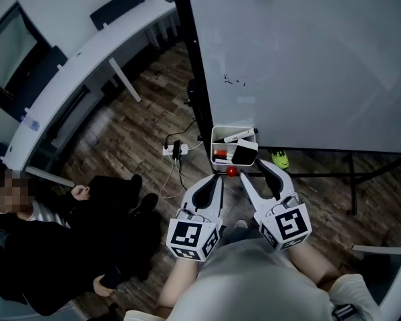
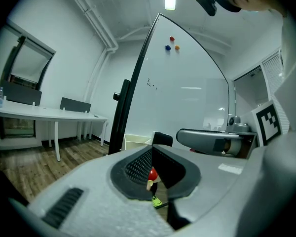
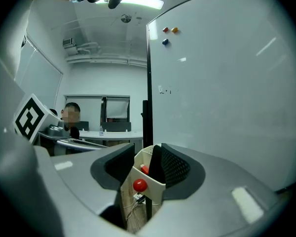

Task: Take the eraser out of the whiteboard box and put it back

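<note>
Whiteboard (image 1: 307, 59) ahead — my right claw (image 1: 252, 169) open round the box (image 1: 217, 139) corner, left claw (image 1: 217, 178) clenched empty; eraser (image 1: 245, 151) looks light, stiff-backed — I'd pinch its sides.

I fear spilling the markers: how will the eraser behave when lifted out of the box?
The eraser looks like a blocky slab, so probably stiff, light and unlikely to roll. It leans above the box rim, so it should lift free easily, though dragging it sideways might nudge the marker beside it.

The white, open-topped whiteboard box (image 1: 214, 142) sat upright. The black, white-faced eraser (image 1: 245, 151) leaned tilted at its three o'clock end, protruding above the rim.
</note>
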`<act>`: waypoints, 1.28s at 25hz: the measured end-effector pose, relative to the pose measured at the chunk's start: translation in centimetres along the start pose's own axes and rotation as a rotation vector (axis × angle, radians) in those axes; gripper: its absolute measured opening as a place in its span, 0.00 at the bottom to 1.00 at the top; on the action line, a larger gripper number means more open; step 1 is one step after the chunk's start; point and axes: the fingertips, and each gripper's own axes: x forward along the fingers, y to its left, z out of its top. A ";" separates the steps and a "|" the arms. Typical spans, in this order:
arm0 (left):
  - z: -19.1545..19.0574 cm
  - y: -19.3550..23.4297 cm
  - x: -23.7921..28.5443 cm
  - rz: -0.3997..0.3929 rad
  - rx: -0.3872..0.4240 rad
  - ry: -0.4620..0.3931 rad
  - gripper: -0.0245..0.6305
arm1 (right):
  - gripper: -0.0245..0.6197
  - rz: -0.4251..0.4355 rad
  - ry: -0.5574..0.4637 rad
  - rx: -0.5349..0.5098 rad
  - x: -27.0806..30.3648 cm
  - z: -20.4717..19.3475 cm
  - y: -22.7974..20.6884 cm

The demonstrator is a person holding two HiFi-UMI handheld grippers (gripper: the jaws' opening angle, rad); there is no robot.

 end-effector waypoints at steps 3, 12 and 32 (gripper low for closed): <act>0.0 -0.2 -0.7 -0.007 0.003 -0.003 0.04 | 0.26 0.000 0.000 -0.002 -0.6 0.1 0.8; -0.3 -0.7 -3.6 -0.029 0.009 0.000 0.04 | 0.14 -0.020 -0.014 0.006 -2.4 0.4 3.4; -1.6 -1.4 -9.6 -0.065 0.008 0.001 0.04 | 0.04 -0.052 -0.028 0.008 -5.6 0.4 9.1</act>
